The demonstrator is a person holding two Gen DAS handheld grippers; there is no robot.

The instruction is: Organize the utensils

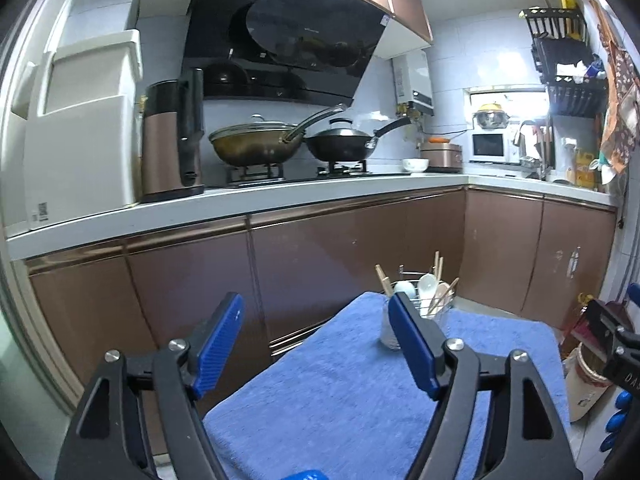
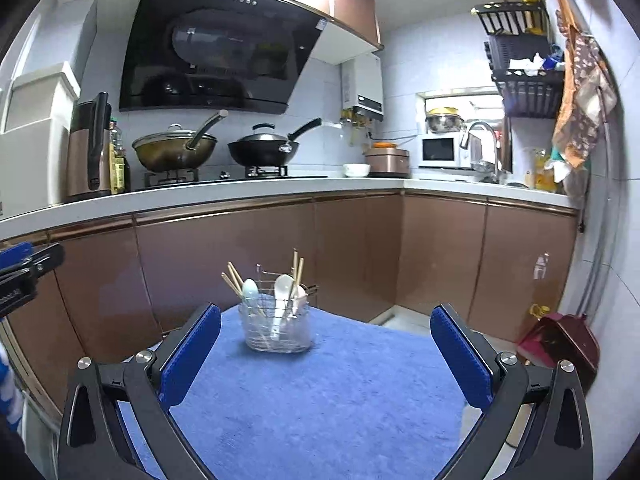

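Observation:
A clear utensil holder with a wire frame (image 2: 279, 326) stands at the far end of a blue towel (image 2: 332, 392). It holds white spoons (image 2: 282, 290) and wooden chopsticks (image 2: 298, 270), all upright. My right gripper (image 2: 326, 354) is open and empty, above the towel, short of the holder. In the left wrist view the holder (image 1: 424, 304) is partly hidden behind the right finger. My left gripper (image 1: 316, 340) is open and empty, above the towel's left side (image 1: 340, 392). The right gripper shows at the right edge of the left wrist view (image 1: 616, 344).
Brown cabinets (image 2: 248, 256) under a white counter (image 2: 224, 192) stand behind the towel. Two woks (image 2: 176, 148) sit on the stove, with a kettle (image 2: 90, 148), a rice cooker (image 2: 387, 160) and a microwave (image 2: 440, 150). A red dustpan (image 2: 560, 344) lies on the floor at the right.

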